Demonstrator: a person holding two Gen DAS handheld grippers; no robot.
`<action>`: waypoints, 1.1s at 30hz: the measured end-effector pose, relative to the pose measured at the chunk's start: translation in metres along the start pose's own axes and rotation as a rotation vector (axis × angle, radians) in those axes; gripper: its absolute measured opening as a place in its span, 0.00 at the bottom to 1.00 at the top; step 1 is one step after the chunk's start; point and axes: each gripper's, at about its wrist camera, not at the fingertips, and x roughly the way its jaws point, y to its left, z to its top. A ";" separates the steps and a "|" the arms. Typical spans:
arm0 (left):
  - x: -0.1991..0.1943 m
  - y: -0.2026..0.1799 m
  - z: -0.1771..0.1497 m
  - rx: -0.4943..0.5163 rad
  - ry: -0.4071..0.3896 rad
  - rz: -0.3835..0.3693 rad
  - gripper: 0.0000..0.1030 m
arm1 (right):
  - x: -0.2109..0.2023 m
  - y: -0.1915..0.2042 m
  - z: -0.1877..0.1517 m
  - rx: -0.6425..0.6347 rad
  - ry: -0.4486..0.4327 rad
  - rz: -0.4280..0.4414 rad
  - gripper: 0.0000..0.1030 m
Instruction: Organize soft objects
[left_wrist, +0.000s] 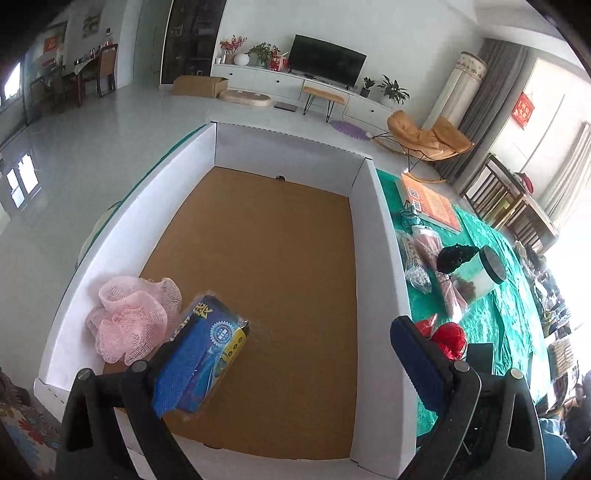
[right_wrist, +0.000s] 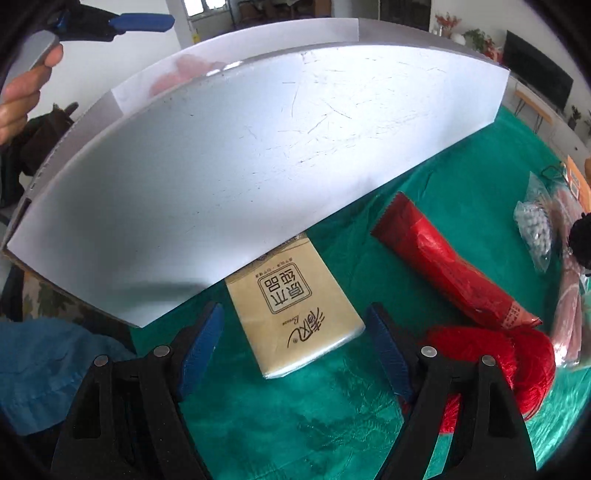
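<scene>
Jaws wide on the left gripper (left_wrist: 284, 354), blue packet (left_wrist: 201, 363) dropping beside the pink pouf (left_wrist: 131, 319); right gripper (right_wrist: 295, 347) spread, straddling tissue pack (right_wrist: 295, 314).

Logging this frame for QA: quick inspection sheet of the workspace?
Surface: green cloth over the table.
Job's things: pink mesh puff and blue packet inside the white box; tissue pack, red pouch, red yarn outside on the cloth.
Clutter: bead bag, clear jar, orange box.
Grippers: left gripper open over the box; right gripper open, straddling the tissue pack.
Cables: nothing seen.
Surroundings: living room, TV, rocking chair.
</scene>
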 end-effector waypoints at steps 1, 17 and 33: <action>0.000 -0.001 -0.001 0.000 0.003 -0.001 0.95 | 0.005 0.001 0.003 -0.020 0.013 -0.001 0.77; 0.029 -0.066 -0.012 0.109 0.048 -0.078 0.95 | -0.173 -0.105 -0.132 0.506 -0.367 -0.128 0.57; 0.063 -0.203 -0.094 0.356 0.175 -0.222 0.95 | -0.162 -0.286 -0.217 1.071 -0.380 -0.391 0.76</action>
